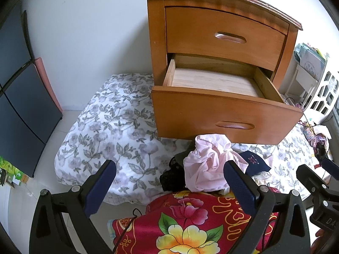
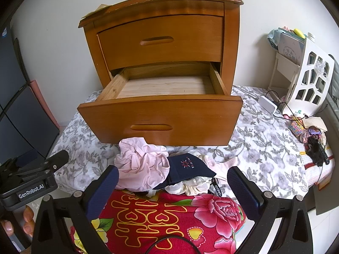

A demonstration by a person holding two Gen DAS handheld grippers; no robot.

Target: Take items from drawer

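Left wrist view: we see the left gripper (image 1: 169,170) with its blue-padded fingers spread wide and nothing between them. Ahead stands the orange-brown wooden nightstand (image 1: 157,42) on the grey floral bedspread (image 1: 101,127). Its curved-front lower drawer (image 1: 224,114) is pulled out, and the pale plank bottom shows bare. The upper drawer (image 1: 222,36) is closed. A crumpled pale pink garment (image 1: 203,163) lies on the bed just in front of the drawer, touching a navy embroidered cloth (image 1: 256,160) and a black lace piece (image 1: 171,180). Only this view shows that black piece. A red floral quilt (image 1: 190,222) lies nearest the camera.

Right wrist view: the right gripper (image 2: 172,176) is likewise wide apart and empty. Here we see the navy cloth (image 2: 188,169) fully, with cream and white garments (image 2: 190,187) beneath it. A white lattice rack (image 2: 311,80) stands at right. The left gripper's body (image 2: 31,180) appears at left, with fingertips of a hand (image 2: 27,220) below it.
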